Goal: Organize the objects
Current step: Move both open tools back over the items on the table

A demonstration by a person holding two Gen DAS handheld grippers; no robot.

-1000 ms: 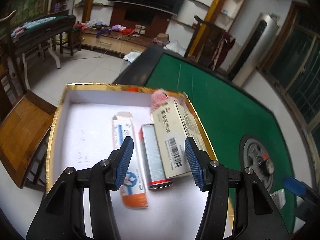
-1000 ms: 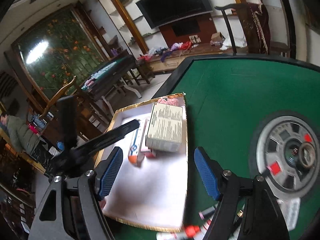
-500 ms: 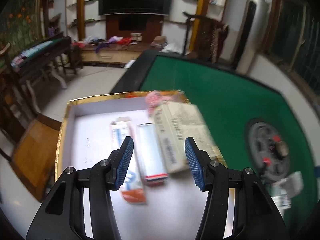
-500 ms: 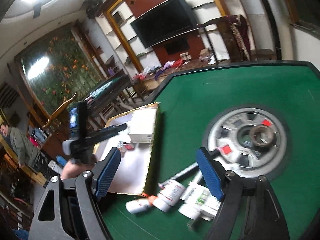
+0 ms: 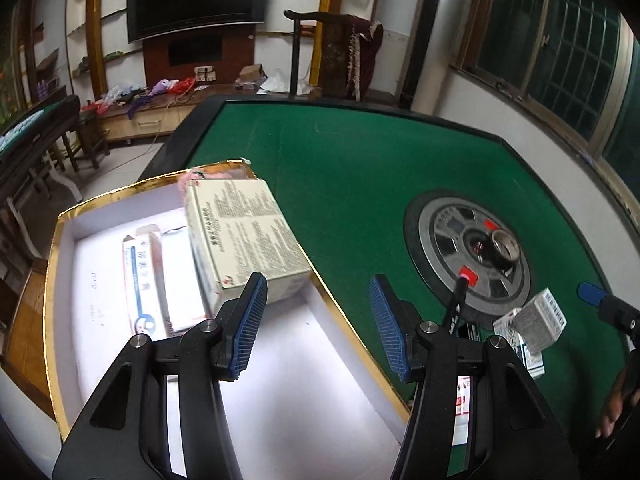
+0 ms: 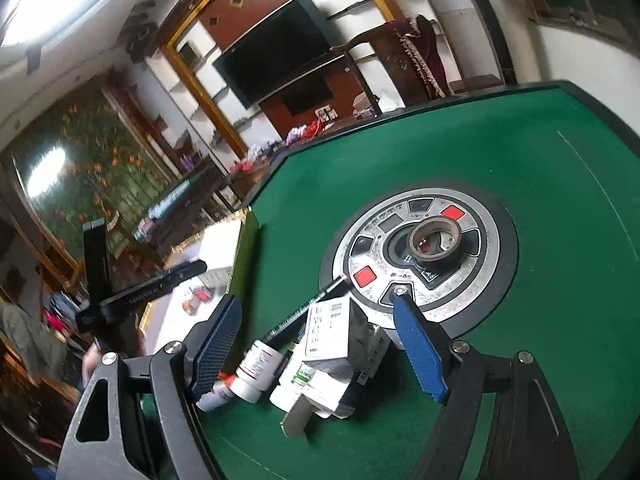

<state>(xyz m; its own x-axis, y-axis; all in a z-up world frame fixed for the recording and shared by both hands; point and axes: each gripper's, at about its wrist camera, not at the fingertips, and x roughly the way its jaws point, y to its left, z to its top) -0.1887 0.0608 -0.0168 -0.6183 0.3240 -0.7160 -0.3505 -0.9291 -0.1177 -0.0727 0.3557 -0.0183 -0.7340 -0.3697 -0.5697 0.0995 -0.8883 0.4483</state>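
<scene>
A gold-rimmed white tray [image 5: 120, 190] sits on the left of the green table. In it lie a large cream medicine box [image 5: 244, 232] and a long white and blue box [image 5: 142, 276]. My left gripper [image 5: 318, 320] is open and empty above the tray's right rim. My right gripper [image 6: 318, 344] is open and empty, hovering over a pile of white medicine boxes [image 6: 332, 332], pill bottles [image 6: 256, 368] and a black pen [image 6: 304, 312]. The pile also shows in the left wrist view [image 5: 532, 328].
A round grey hub [image 6: 416, 256] in the table's middle carries a roll of tape [image 6: 434, 242]. The table's dark rim [image 5: 192, 120] borders the felt. Chairs, a second table and a TV stand lie beyond.
My left gripper has swung right, from over the boxes in the tray to its right rim. My right gripper has moved from the tray to above the pile by the hub.
</scene>
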